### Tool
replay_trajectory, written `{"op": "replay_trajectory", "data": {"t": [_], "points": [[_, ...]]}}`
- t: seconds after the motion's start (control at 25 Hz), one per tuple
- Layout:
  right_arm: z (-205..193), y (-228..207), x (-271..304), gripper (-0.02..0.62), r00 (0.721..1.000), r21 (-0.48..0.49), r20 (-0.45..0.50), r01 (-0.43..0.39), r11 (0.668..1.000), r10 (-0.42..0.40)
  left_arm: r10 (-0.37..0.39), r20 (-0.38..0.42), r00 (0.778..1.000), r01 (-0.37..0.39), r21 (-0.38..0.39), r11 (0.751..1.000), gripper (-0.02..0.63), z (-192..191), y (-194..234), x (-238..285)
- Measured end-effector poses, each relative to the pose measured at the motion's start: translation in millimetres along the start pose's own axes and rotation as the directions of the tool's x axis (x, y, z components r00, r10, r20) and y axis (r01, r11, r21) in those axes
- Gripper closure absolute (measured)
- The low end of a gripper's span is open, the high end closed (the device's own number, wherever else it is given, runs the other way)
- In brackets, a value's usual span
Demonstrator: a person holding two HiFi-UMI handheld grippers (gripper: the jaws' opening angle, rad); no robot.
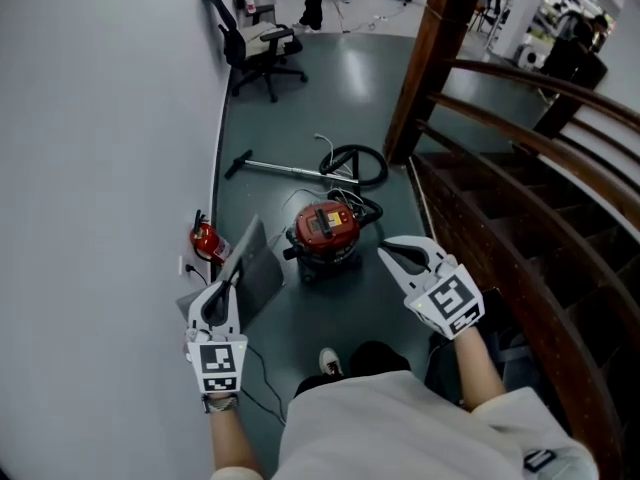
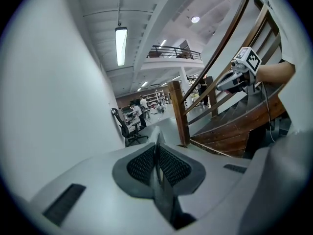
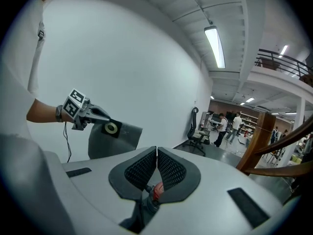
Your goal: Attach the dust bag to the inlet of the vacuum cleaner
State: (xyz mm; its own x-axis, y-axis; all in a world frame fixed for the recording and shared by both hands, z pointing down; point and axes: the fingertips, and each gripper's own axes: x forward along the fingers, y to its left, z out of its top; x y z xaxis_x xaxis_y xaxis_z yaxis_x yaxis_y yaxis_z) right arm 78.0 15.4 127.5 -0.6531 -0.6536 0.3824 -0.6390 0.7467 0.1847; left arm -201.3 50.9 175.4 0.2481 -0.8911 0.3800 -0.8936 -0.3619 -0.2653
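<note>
Floor [image 1: 330, 88] runs between a white wall [image 1: 100, 118] and wooden stairs [image 1: 520, 228]. The person stands over it, looking down.

The vacuum [image 1: 325, 230], a red drum type, sits on the floor ahead of both grippers with its top on. Its hose [image 1: 357, 164] is coiled just behind it. I cannot tell where the inlet is from here.

The bag [image 1: 255, 268] is grey and flat, held up in the air near the wall, left of the vacuum and apart from it. The right gripper view shows a card collar [image 3: 111, 127] with a round hole on the bag, right at the left gripper's tips.

The left gripper [image 1: 228, 283] is clenched on the bag's edge. Its own view shows a thin sheet pinched between the pads.

The right gripper [image 1: 390, 253] is clenched with nothing in it. It is raised on the vacuum's right side, not touching it.

Step, as I judge it: the bag is in hand and on approach, and attaching has not begun.

Next move likely calls for:
- finding or exposing the inlet
- lowering the bag to it
- turning the collar hole to face the inlet, then pushing it on
- probably using the free right gripper to steady the vacuum or the collar
</note>
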Motion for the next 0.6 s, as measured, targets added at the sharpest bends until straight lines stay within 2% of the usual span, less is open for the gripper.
{"op": "replay_trajectory", "data": {"t": [0.32, 0.6], "points": [[-17, -27, 51, 0.567, 0.999, 0.018, -0.031, -0.019, 1.000, 0.019, 0.041, -0.037, 0.998, -0.043, -0.047, 0.998, 0.580, -23, 25, 33], [-55, -55, 112, 0.566, 0.995, 0.091, -0.045, -0.085, 0.992, 0.089, 0.070, -0.059, 0.996, -0.076, -0.113, 0.991, 0.580, -52, 32, 70]]}}
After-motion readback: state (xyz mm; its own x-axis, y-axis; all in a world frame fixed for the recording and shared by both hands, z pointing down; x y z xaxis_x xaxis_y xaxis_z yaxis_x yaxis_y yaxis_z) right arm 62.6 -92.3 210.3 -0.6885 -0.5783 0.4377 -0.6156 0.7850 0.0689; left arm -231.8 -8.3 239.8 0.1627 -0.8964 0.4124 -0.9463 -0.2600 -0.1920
